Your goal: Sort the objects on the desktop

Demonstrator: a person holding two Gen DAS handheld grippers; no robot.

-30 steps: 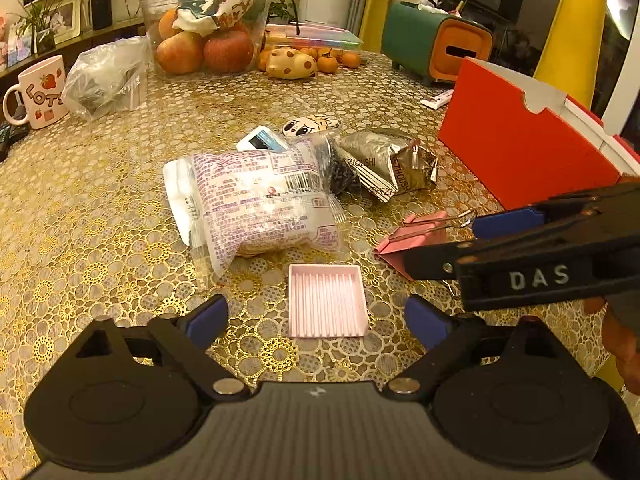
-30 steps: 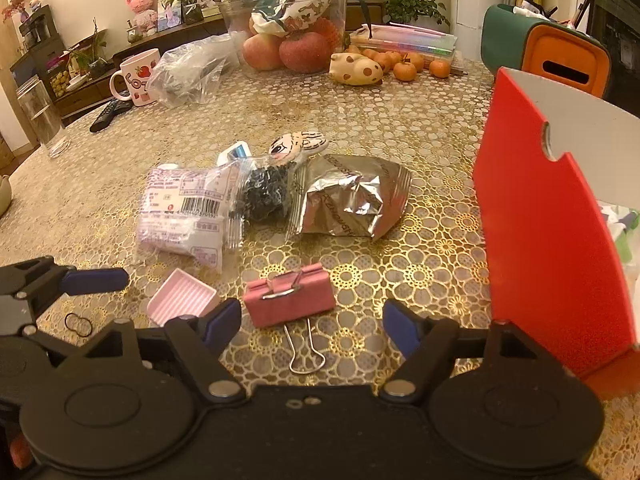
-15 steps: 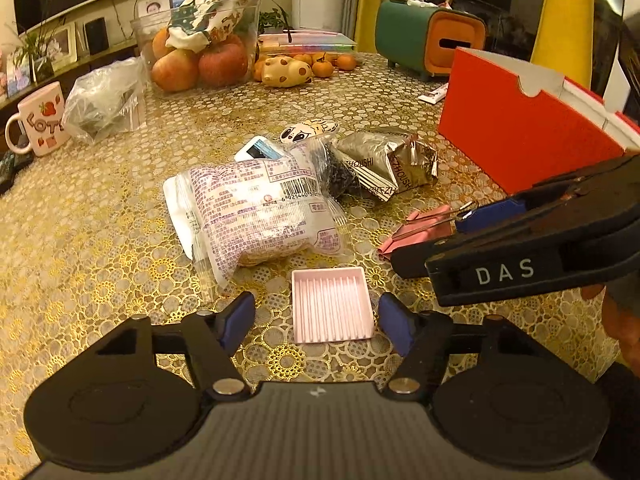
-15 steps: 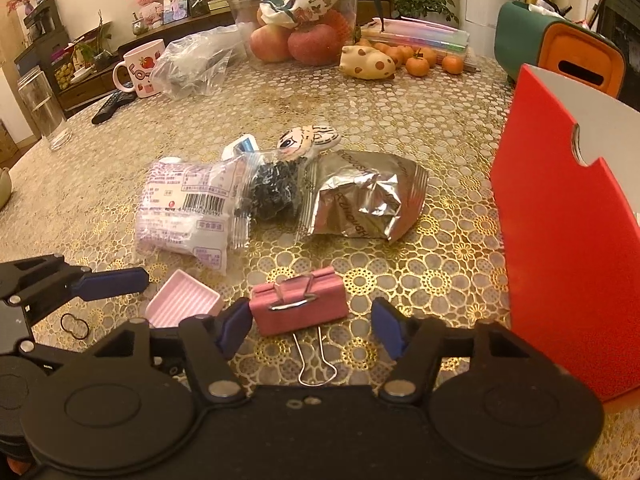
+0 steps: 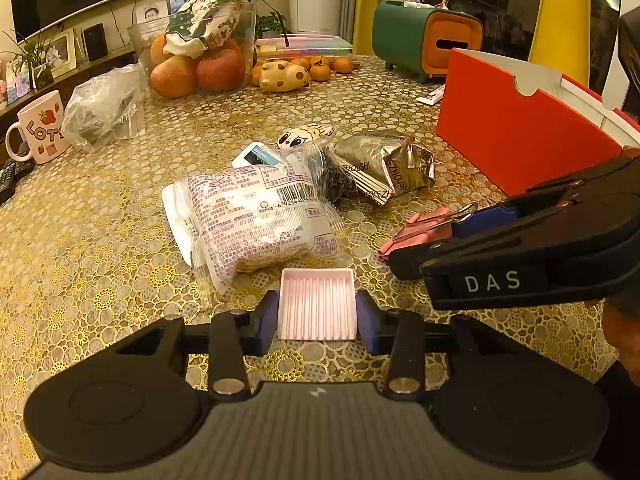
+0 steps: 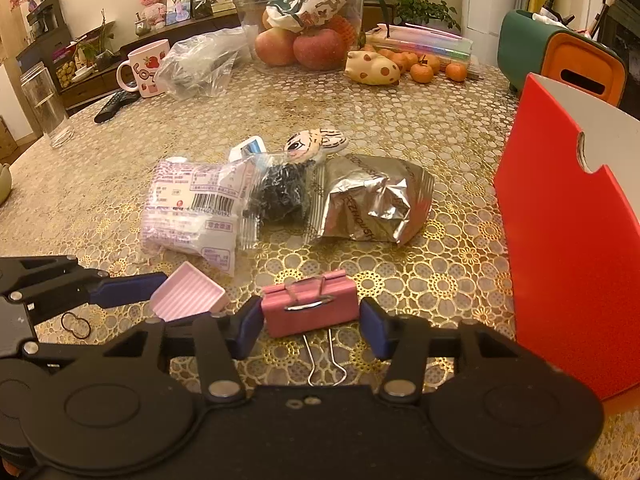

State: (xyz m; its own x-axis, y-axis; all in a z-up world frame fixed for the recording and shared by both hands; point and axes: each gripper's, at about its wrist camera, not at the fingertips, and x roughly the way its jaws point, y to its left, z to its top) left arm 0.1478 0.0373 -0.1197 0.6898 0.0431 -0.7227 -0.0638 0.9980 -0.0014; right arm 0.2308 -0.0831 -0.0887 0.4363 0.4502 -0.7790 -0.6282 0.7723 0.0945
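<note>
My left gripper (image 5: 317, 316) is shut on a small pink ribbed tray (image 5: 317, 304), its blue pads touching both sides; the tray also shows in the right wrist view (image 6: 188, 297), tilted, one edge raised. My right gripper (image 6: 312, 324) straddles a pink binder clip (image 6: 310, 302) lying on the table; the left pad touches it, the right pad stands a little off. The clip shows in the left wrist view (image 5: 416, 230) beside the right gripper's fingers (image 5: 480, 216). Beyond lie a white printed packet (image 5: 256, 216), a clear bag of black bits (image 6: 282, 194) and a silver foil bag (image 6: 372, 204).
A red open box (image 6: 568, 240) stands close on the right. A cartoon-face item (image 6: 316, 142), a small white-blue box (image 6: 248, 148) lie behind the bags. Two rubber bands (image 6: 76, 325) lie at left. Farther back: fruit container (image 5: 200, 56), mug (image 5: 38, 128), plastic bag (image 5: 104, 108), green-orange holder (image 5: 428, 40).
My left gripper moved forward and closed on the pink tray. My right gripper moved forward and narrowed around the pink binder clip.
</note>
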